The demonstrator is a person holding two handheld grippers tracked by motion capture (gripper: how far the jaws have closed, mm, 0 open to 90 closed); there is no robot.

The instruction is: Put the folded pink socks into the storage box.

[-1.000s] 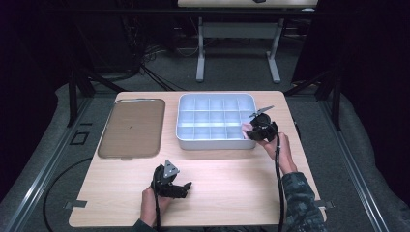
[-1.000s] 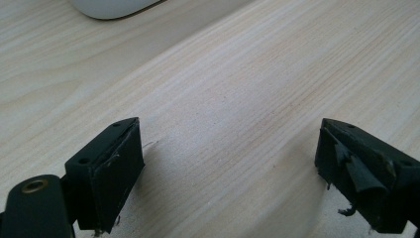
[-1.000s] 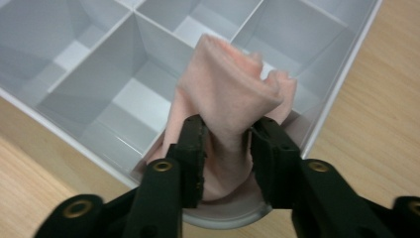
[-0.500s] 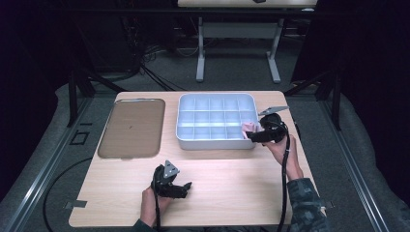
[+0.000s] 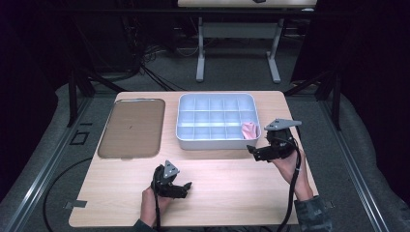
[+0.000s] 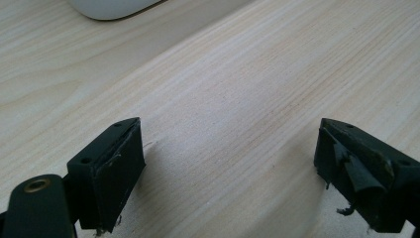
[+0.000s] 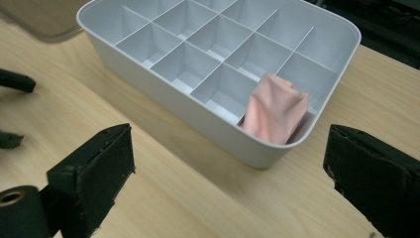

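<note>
Your right gripper (image 5: 255, 153) sits just off the near right corner of the pale grey plastic divided box (image 5: 216, 143), and its jaws have just been opening; they now stand wide with nothing between them. The crumpled pink cloth (image 7: 275, 113) lies in the box's near right corner compartment, poking up past the rim and free of your pads. Your left gripper (image 5: 185, 189) rests low over the light wooden table (image 5: 232, 188) at its near edge, well apart from the box, jaws spread wide and empty, while the flat brown translucent lid (image 5: 131, 127) lies left of the box.
</note>
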